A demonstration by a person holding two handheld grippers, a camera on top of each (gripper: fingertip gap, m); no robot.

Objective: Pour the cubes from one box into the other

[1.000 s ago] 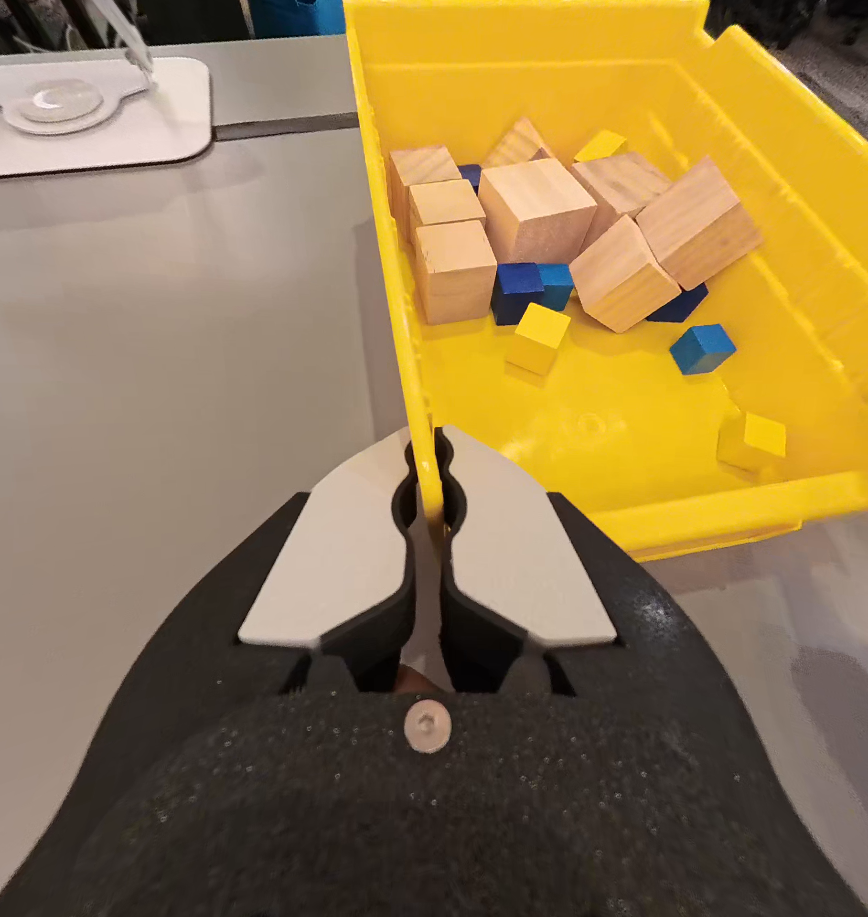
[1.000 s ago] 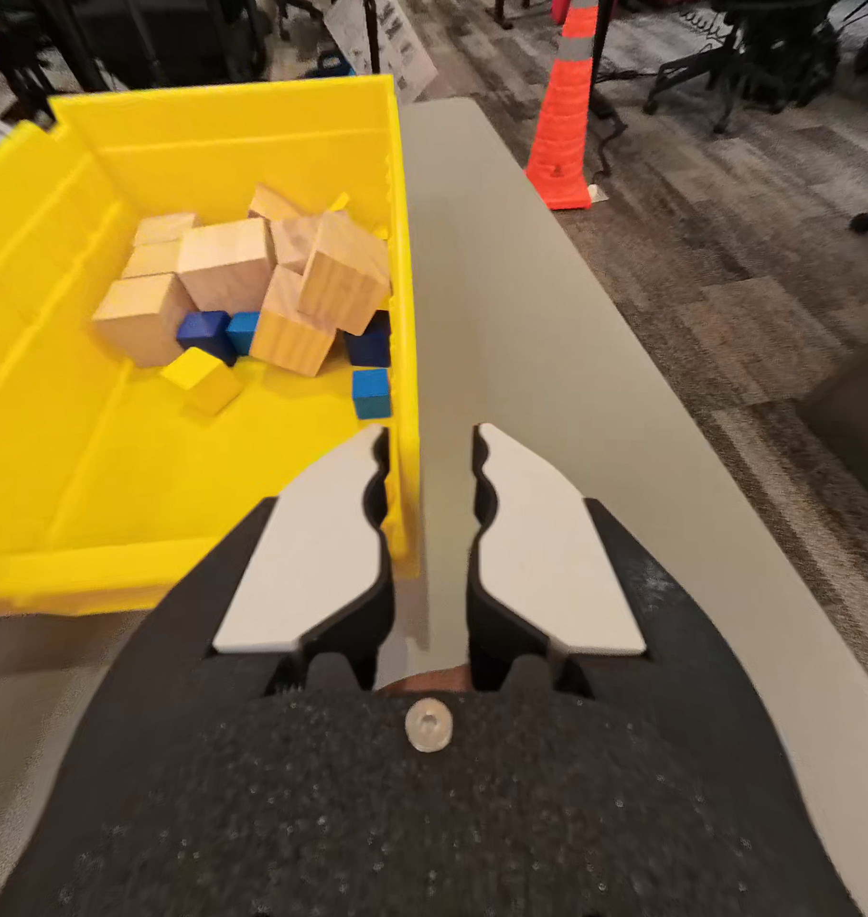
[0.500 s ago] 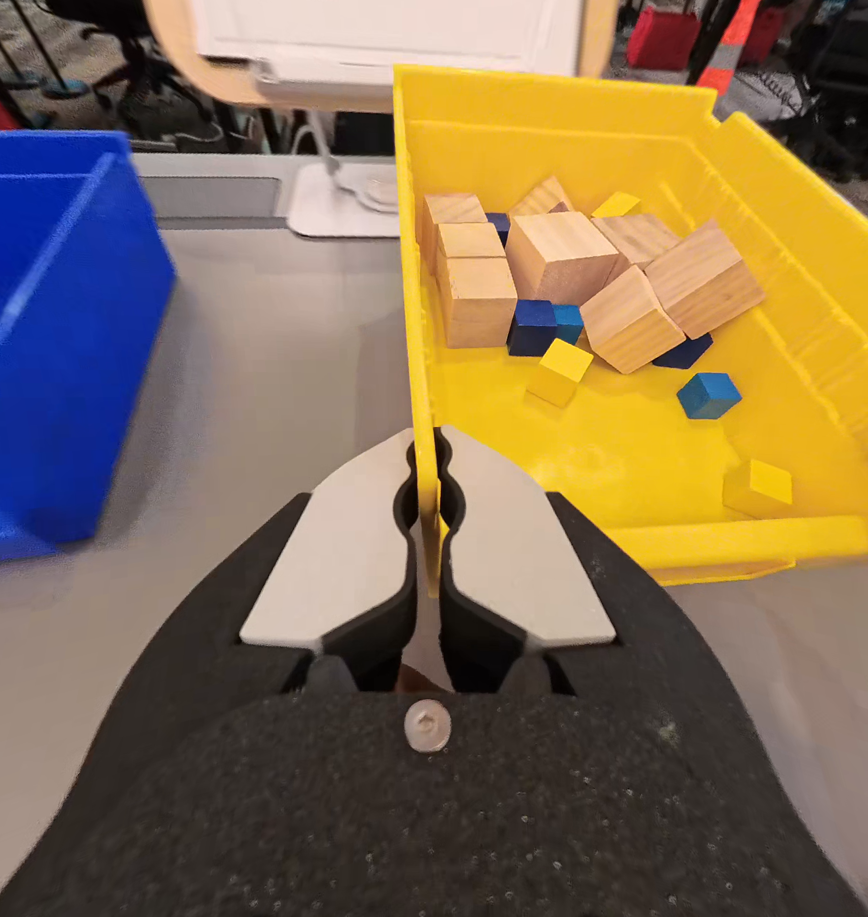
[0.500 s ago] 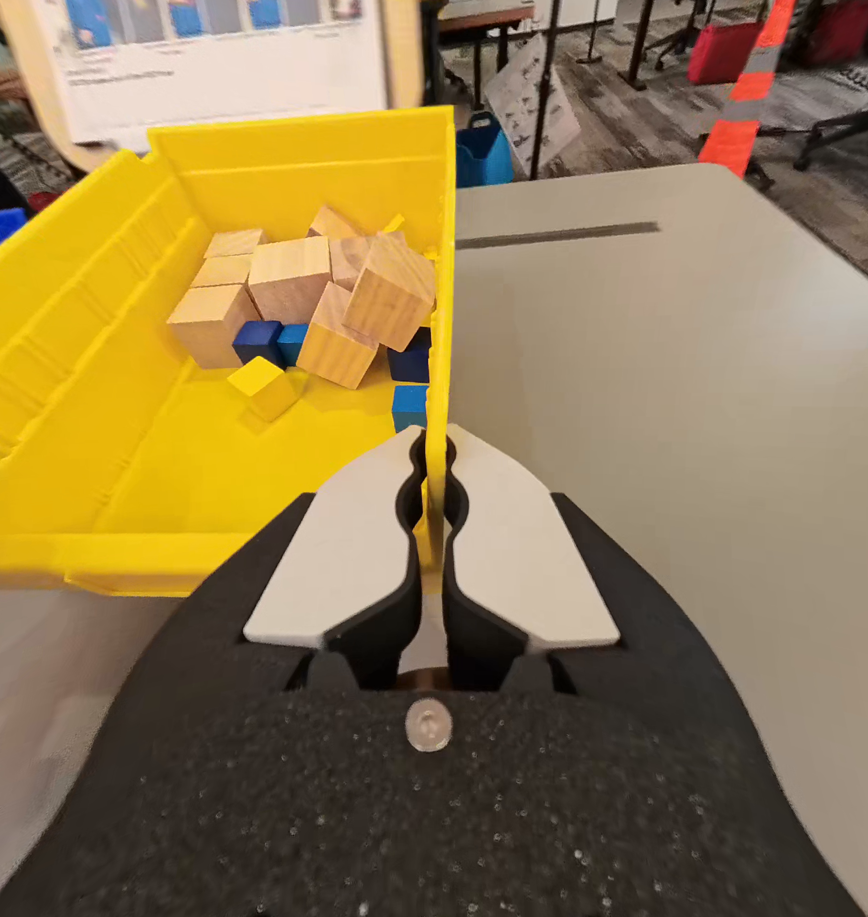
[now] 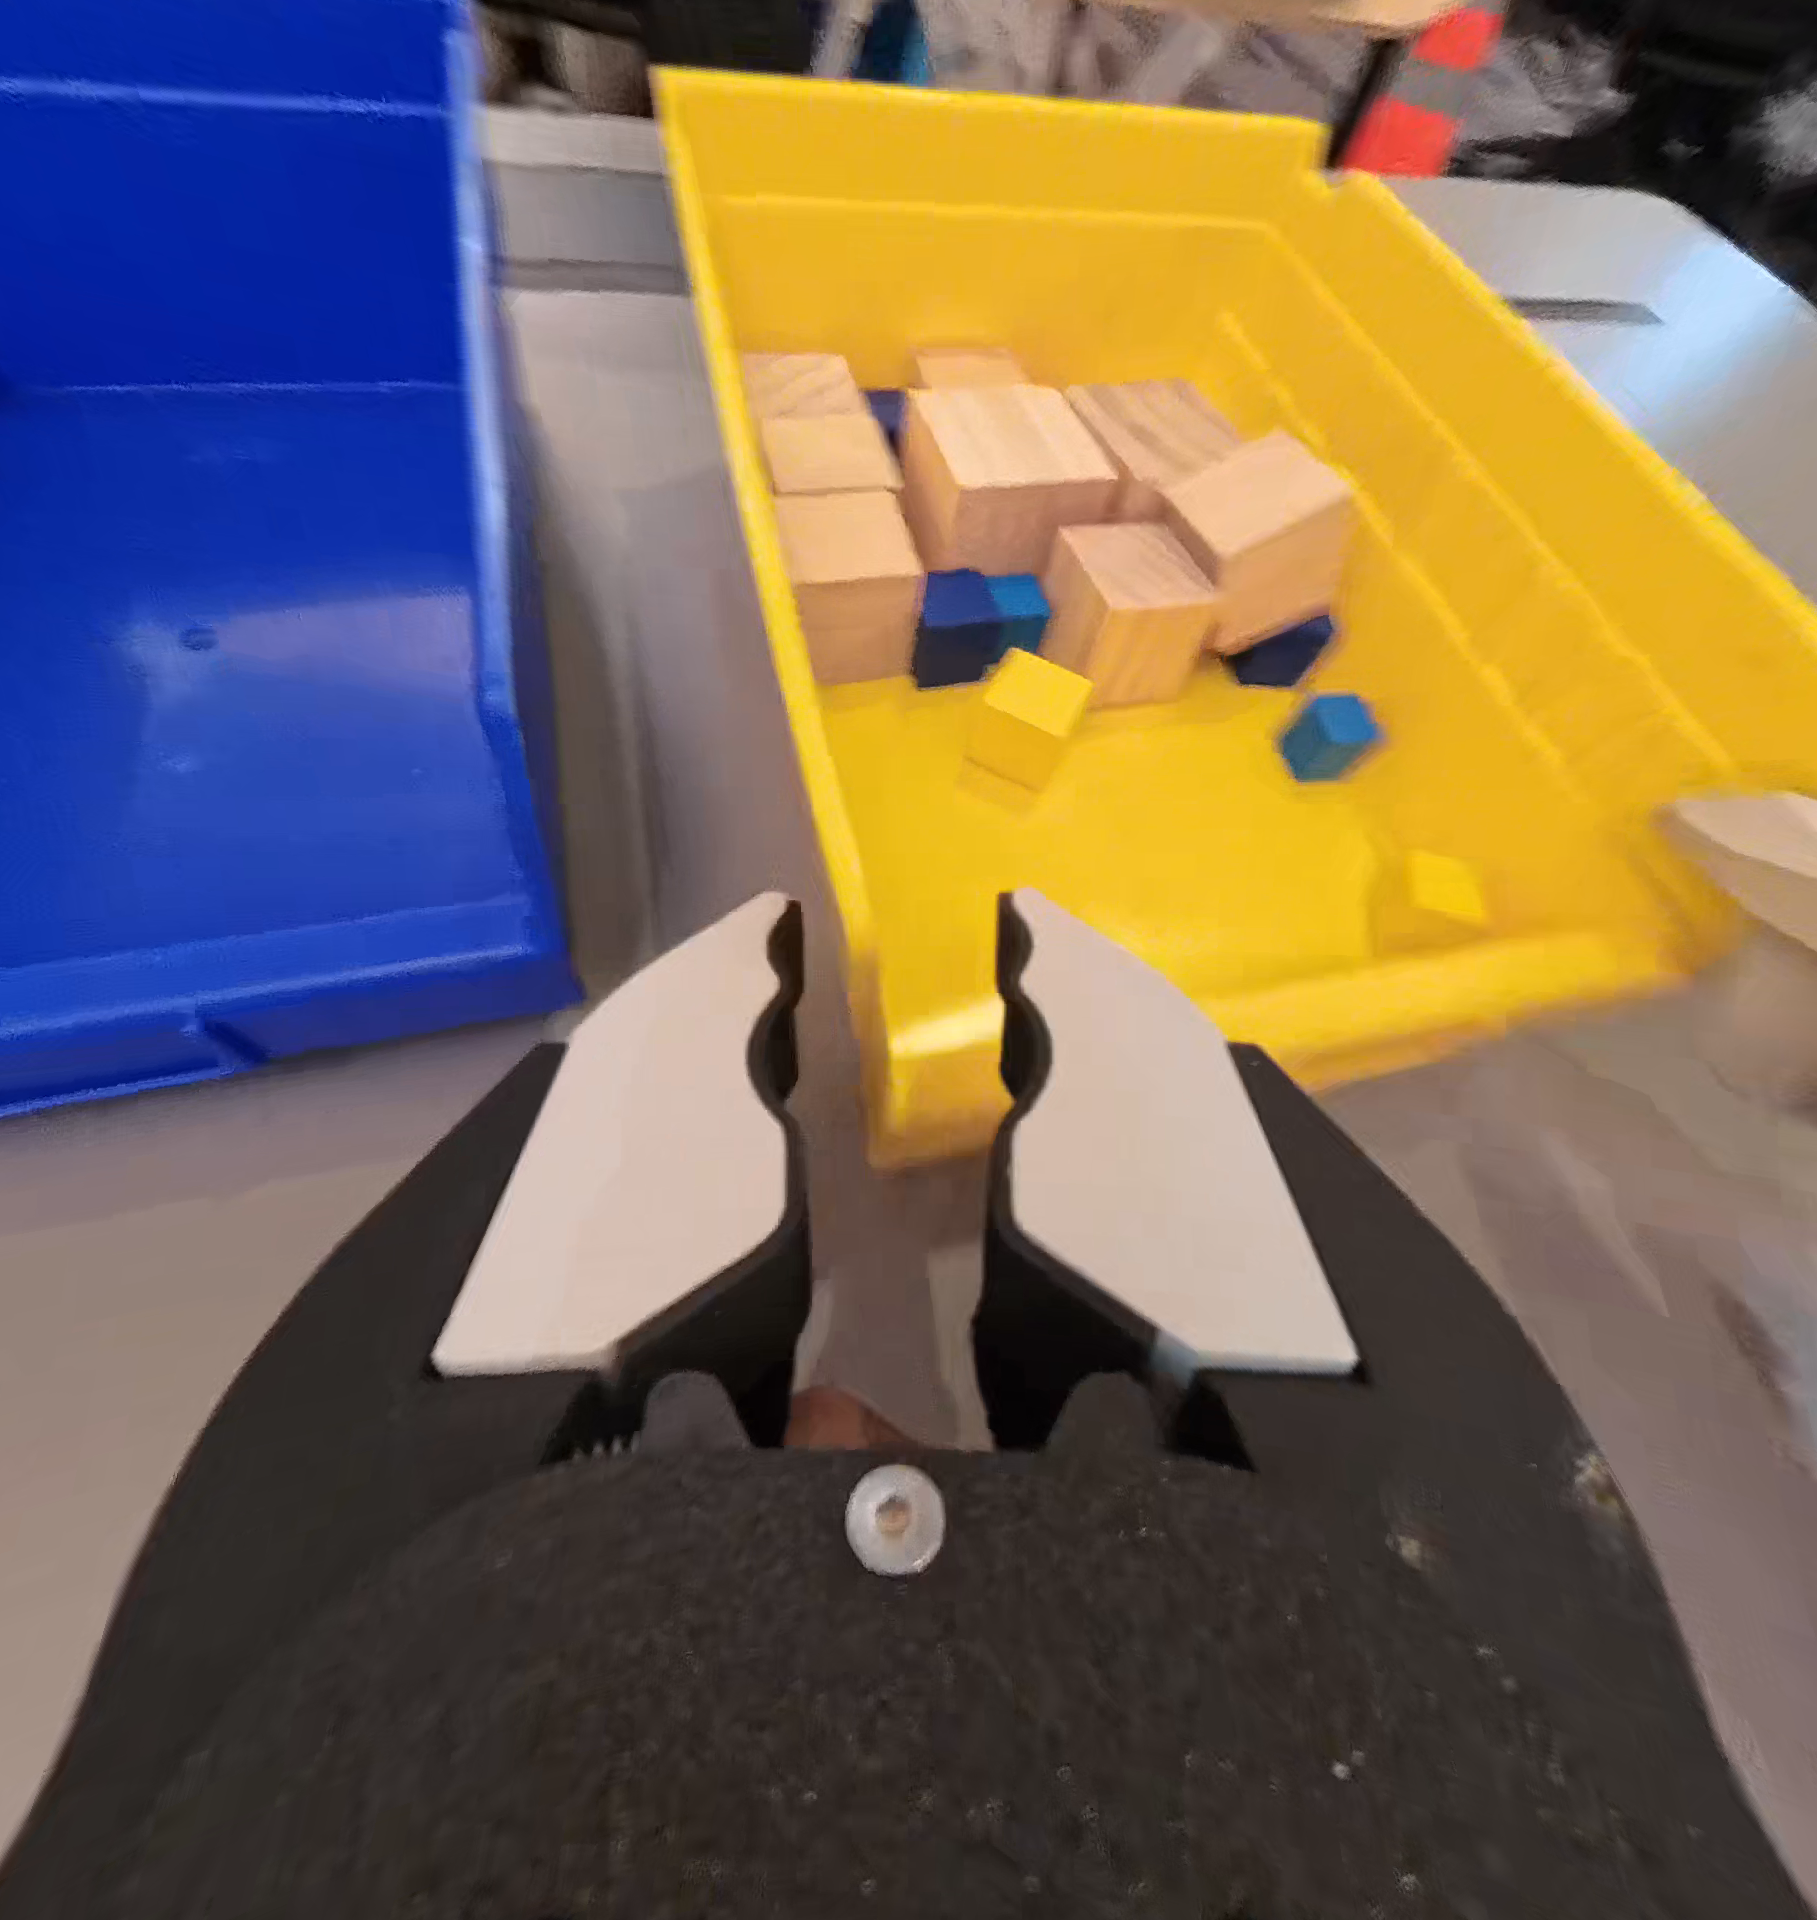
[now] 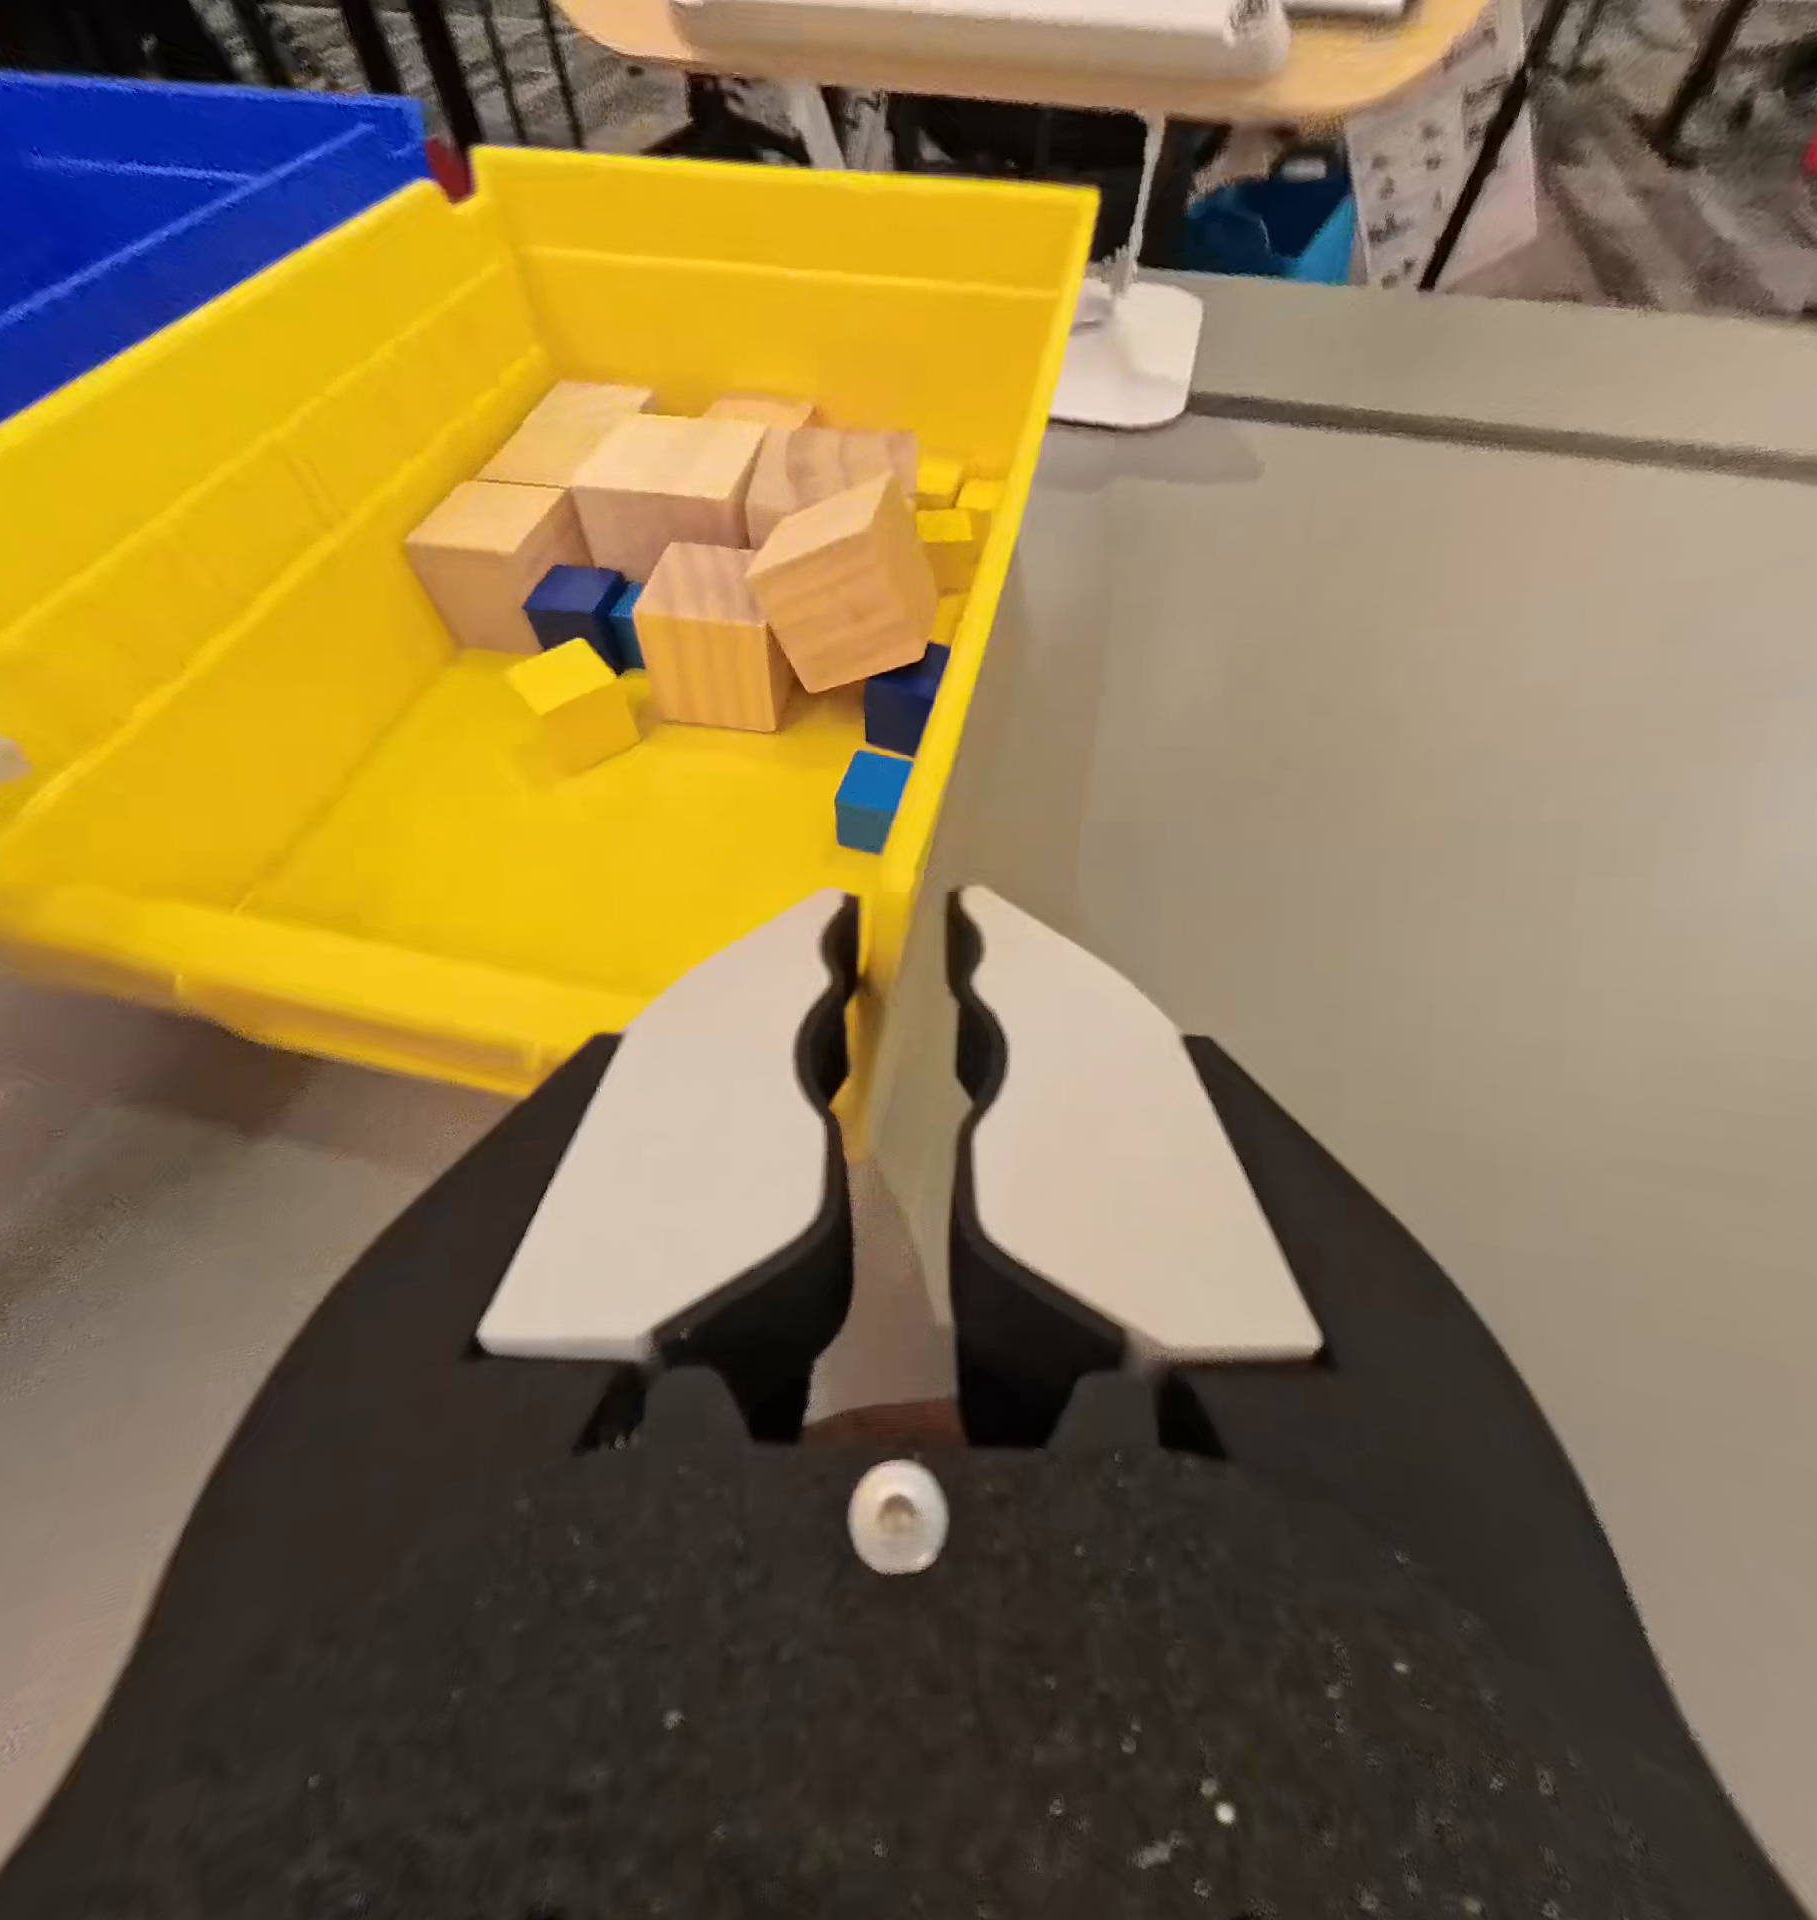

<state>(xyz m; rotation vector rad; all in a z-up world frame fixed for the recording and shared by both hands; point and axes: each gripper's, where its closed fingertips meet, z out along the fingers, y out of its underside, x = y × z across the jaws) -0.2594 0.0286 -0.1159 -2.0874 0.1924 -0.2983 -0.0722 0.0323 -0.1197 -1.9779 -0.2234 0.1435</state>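
Grey table (image 6: 1455,727) runs under both bins, with chair legs and a white stand base (image 6: 1132,364) behind it. From my seat, the yellow box (image 5: 1506,582) sits on the table just beside the blue box (image 5: 239,520), a narrow strip of table between them. The cubes (image 6: 706,551), large wooden ones mixed with small blue and yellow ones, lie heaped toward the far end of the yellow box; I can see nothing in the visible part of the blue box.

My left gripper (image 5: 896,920) has its jaws spread apart, straddling the near left corner wall without pinching it. My right gripper (image 6: 902,904) also stands parted around the right wall, which looks close to the left finger, but I see a gap on the other side, so I read no clamp there either.

The risk I judge: if I lift now, the walls slip out and the box stays or drops crooked. Even once clamped, thin plastic rims held only at the near corners may twist, and the far-end load would swing the box down. Tipping too quickly could bounce small cubes over the blue rim onto the table.
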